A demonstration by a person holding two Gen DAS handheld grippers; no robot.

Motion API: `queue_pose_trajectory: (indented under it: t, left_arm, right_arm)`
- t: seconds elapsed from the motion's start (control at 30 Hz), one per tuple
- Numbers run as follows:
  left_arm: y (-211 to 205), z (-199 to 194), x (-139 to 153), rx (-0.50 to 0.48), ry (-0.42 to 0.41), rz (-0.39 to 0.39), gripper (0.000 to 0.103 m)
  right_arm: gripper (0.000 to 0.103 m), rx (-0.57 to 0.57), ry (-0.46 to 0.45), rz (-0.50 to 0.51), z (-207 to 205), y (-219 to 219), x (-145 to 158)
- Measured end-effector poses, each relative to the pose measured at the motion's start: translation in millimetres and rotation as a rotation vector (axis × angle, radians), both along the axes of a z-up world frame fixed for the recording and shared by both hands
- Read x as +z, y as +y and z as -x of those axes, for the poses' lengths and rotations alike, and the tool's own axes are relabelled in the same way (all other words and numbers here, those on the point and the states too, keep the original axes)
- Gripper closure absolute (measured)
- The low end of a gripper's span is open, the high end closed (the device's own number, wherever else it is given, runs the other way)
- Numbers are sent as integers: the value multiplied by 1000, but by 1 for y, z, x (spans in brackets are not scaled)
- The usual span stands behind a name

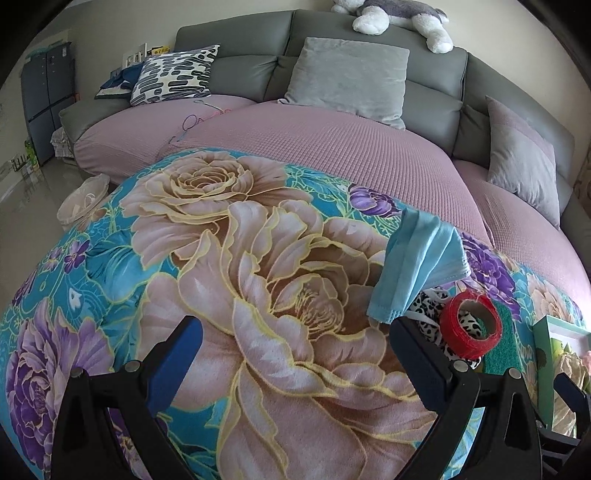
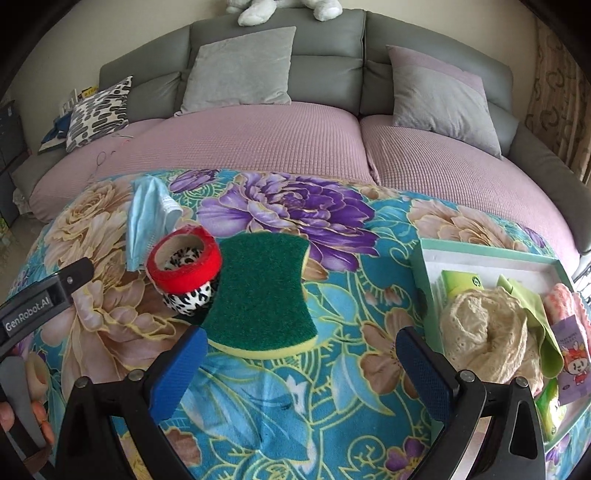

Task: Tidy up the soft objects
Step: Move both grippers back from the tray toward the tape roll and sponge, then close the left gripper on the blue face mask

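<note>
On the floral blanket (image 2: 295, 424) lie a green and yellow sponge (image 2: 262, 291), a red tape roll (image 2: 184, 264) on a leopard-print cloth (image 2: 192, 301), and a light blue face mask (image 2: 146, 221). My right gripper (image 2: 299, 354) is open and empty, just in front of the sponge. My left gripper (image 1: 295, 350) is open and empty over the blanket; the mask (image 1: 417, 266), red roll (image 1: 469, 325) and leopard cloth (image 1: 428, 325) are by its right finger. The left gripper also shows at the left edge of the right wrist view (image 2: 44, 295).
A green box (image 2: 428, 258) at the right holds a cream lace cloth (image 2: 487, 332), a pink item (image 2: 565, 306) and green packets. Behind is a grey sofa (image 2: 277, 59) with a mauve cover, cushions and a plush toy (image 1: 399, 18). A small basket (image 1: 85, 199) stands at left.
</note>
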State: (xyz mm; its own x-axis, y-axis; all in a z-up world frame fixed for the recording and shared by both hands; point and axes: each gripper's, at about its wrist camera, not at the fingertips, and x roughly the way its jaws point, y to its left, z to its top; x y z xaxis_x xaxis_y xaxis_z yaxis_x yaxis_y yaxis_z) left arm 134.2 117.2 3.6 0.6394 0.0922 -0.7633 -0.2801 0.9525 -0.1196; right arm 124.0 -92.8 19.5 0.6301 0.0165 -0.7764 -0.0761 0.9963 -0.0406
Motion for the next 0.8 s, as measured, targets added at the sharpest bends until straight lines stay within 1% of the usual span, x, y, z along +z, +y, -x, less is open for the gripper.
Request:
queue_pose_trajectory:
  t: [0.13,0.3,0.37,0.53,0.7,0.8]
  left_arm:
    - [0,-6,-2,-28,11,27,2]
    - [-1,-15,-5,-57,9,26,2]
    - [-3,-20,-4,-73,-20,30,2]
    - [-10,-30,-11,-133,-23,38,2]
    - [-10,-33,-7,-173,-66,81,3]
    - [-11,-35,-8,-202,-79,101,5]
  right_arm:
    - [0,25,-22,-20,-3,6,3]
    - [0,40,-29,-19,-7,13,2]
    - [0,35,-31,-19,-9,12,2]
    - [0,8,-36,-13,-13,4,3]
    - [0,-7,-59,-14,-15,-1,7]
    - [0,-4,-61,-9,-17,1,7]
